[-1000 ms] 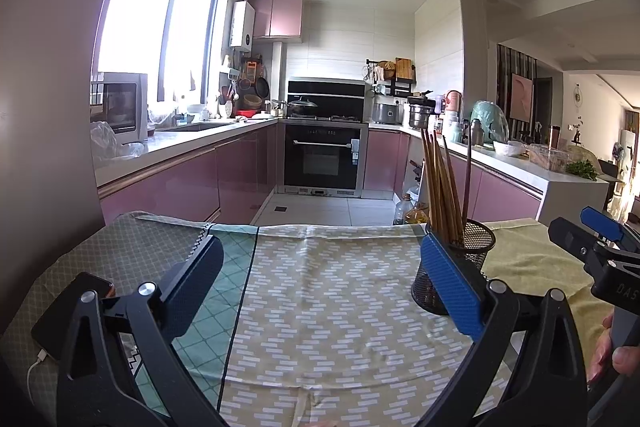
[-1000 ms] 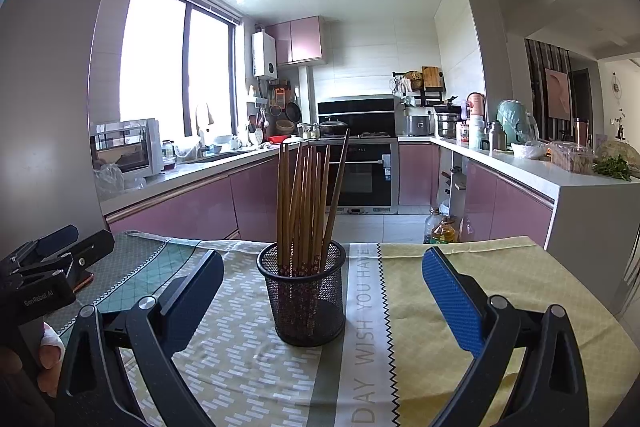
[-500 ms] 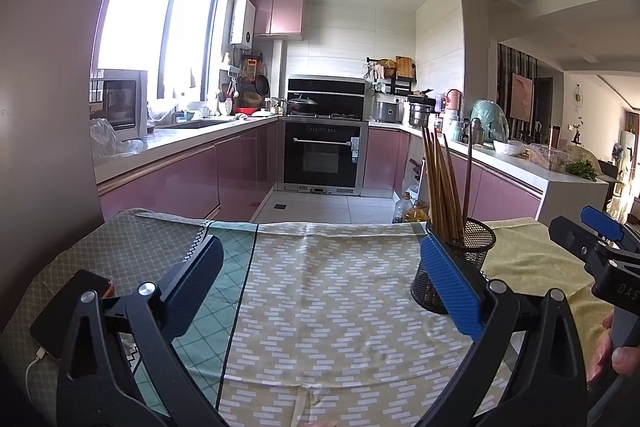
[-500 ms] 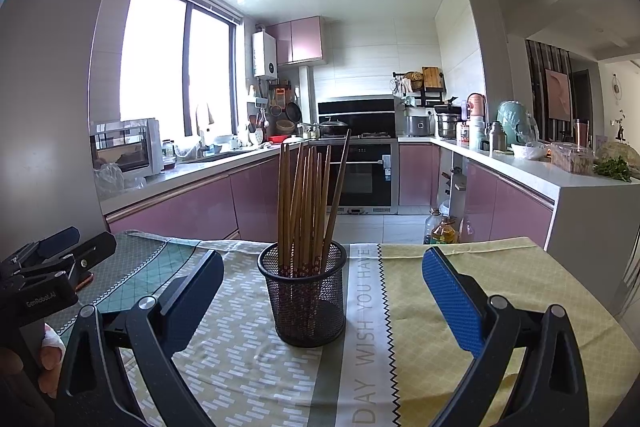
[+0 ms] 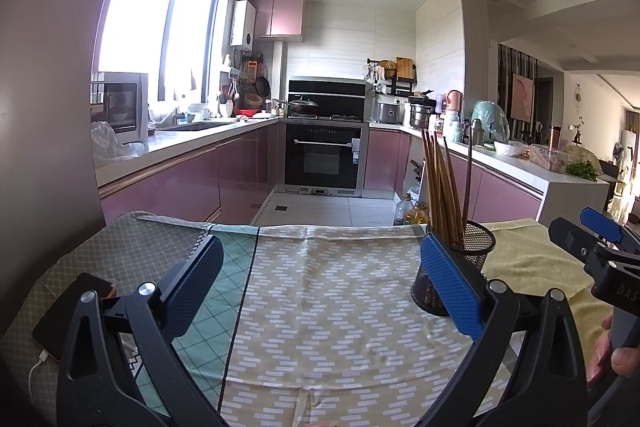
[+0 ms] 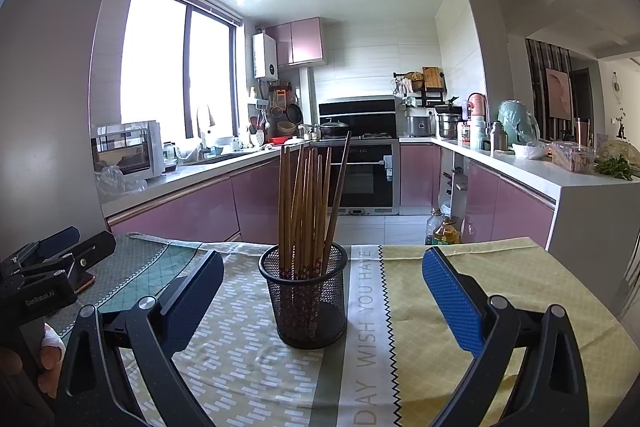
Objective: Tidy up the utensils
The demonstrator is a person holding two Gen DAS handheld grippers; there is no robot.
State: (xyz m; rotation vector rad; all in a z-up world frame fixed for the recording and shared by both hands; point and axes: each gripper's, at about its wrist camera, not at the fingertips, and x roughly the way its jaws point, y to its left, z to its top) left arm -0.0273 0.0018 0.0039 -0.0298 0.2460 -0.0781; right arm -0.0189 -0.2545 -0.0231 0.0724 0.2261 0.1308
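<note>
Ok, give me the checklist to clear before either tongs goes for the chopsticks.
1. Left tongs open, nothing held: ok.
2. Right tongs open, nothing held: ok.
3. Mesh holder upright on the tablecloth: ok.
4. Chopsticks standing in the holder, tops free: ok.
5. Holder centred ahead of the right tongs: ok.
6. Phone with cable lying near the left tongs, clear of the path: cannot tell.

Chopsticks in mesh holder, centre of the right wrist frame.
Standing on the bench; phone at lower left of the left wrist frame, on the same cloth.
</note>
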